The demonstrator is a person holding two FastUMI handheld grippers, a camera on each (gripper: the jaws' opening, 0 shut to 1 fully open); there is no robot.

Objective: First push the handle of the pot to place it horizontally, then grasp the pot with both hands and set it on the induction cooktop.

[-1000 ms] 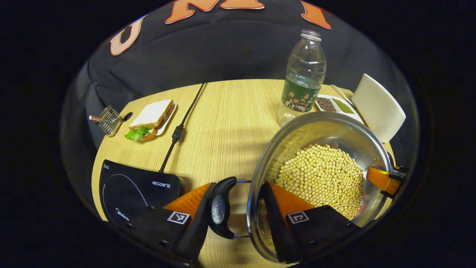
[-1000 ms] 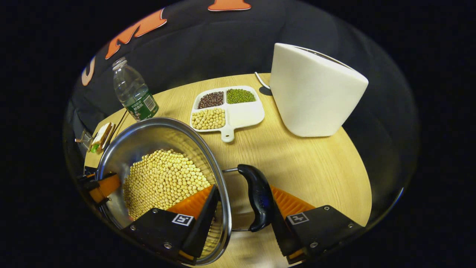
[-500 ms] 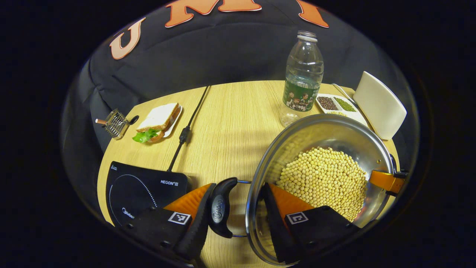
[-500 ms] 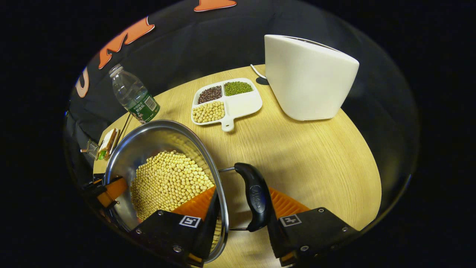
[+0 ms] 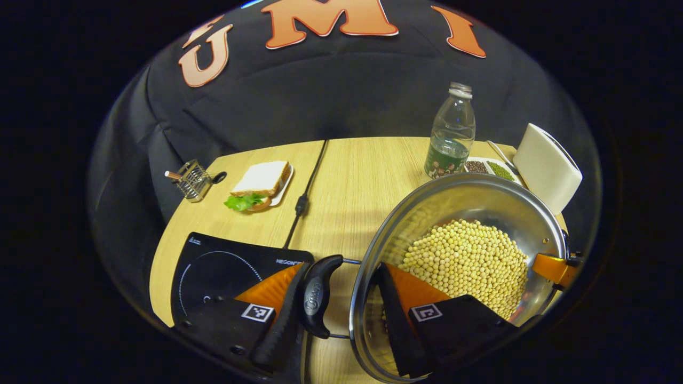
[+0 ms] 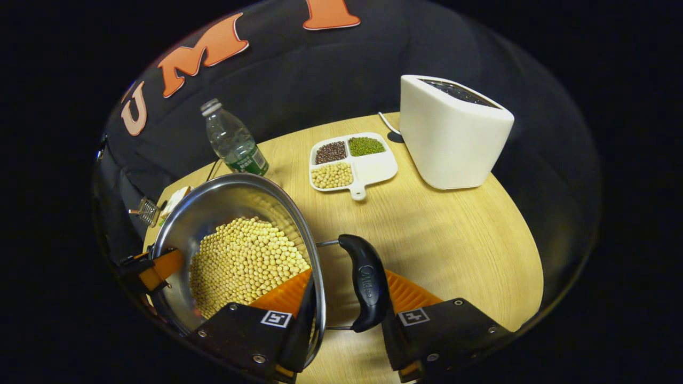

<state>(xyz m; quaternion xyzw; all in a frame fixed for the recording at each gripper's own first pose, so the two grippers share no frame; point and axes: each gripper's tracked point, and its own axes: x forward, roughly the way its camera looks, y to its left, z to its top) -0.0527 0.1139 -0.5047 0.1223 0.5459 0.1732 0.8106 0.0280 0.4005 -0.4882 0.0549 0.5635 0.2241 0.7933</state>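
- The left gripper (image 5: 341, 298) had one of its fingers (image 5: 397, 293) inside the pot (image 5: 464, 213) and one outside a handle (image 5: 316, 296), clamping.
- The right gripper (image 6: 341, 304) clamped the other handle (image 6: 365, 282) likewise.
- The pot seemed lifted, beside the cooktop (image 5: 224, 266); setting down was left.

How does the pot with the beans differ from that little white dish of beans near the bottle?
The pot is round, deep, shiny metal; the divided dish is flat, white and squarish. The pot holds one heap of pale yellow beans; the dish has dark, green and yellow beans in separate compartments, one compartment bare. The pot has two black side handles, gripped by the jaws; the dish has one short tab and lies on the table. Both hold yellow beans.
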